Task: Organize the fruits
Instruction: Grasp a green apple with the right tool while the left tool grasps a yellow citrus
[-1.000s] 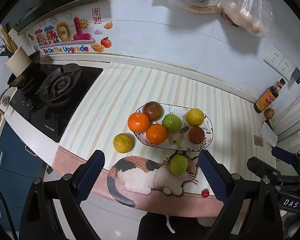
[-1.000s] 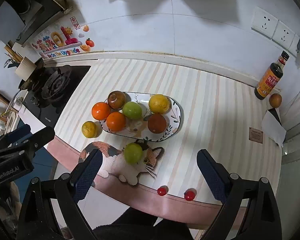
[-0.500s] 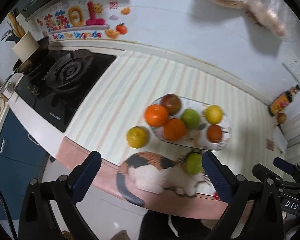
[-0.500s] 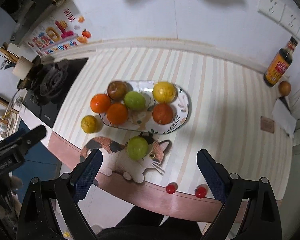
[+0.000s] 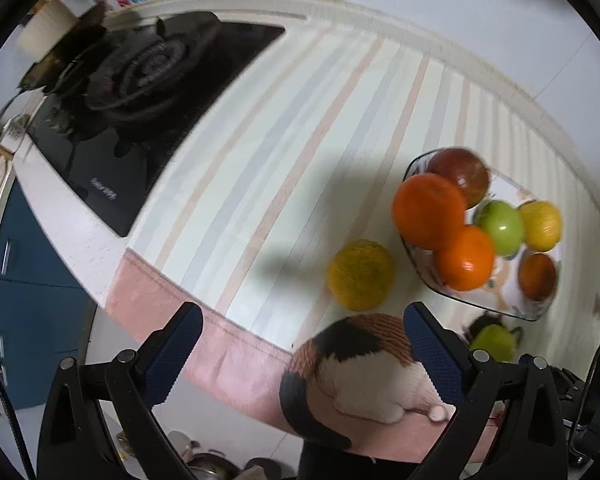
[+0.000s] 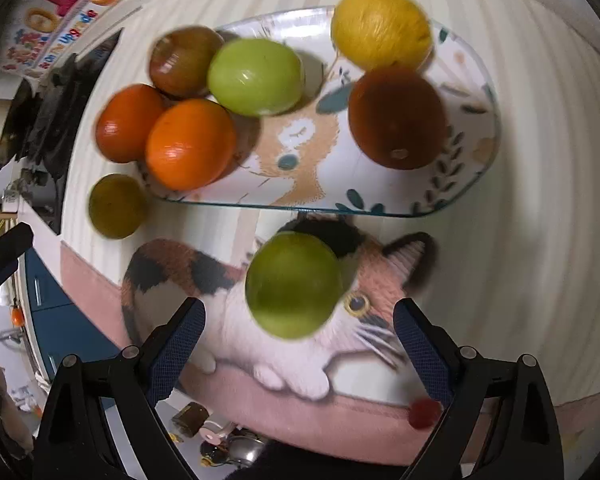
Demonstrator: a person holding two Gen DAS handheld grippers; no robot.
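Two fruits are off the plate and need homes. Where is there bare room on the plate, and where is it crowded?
The plate is bare across its middle and near edge, between the orange and the dark reddish fruit. Its left end is crowded: two oranges, a brownish apple and a green apple packed together. The striped counter toward the stove is also bare.

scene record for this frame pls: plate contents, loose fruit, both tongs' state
plate: oval, cat print, six fruits on it
on plate: two oranges, green apple, reddish apple, yellow citrus, dark orange fruit
loose, left of plate: yellow-green citrus
loose, on mat's cat picture: green apple in front of plate
loose, mat front edge: small red fruit
left tongs: open, empty
right tongs: open, empty, above the loose green apple
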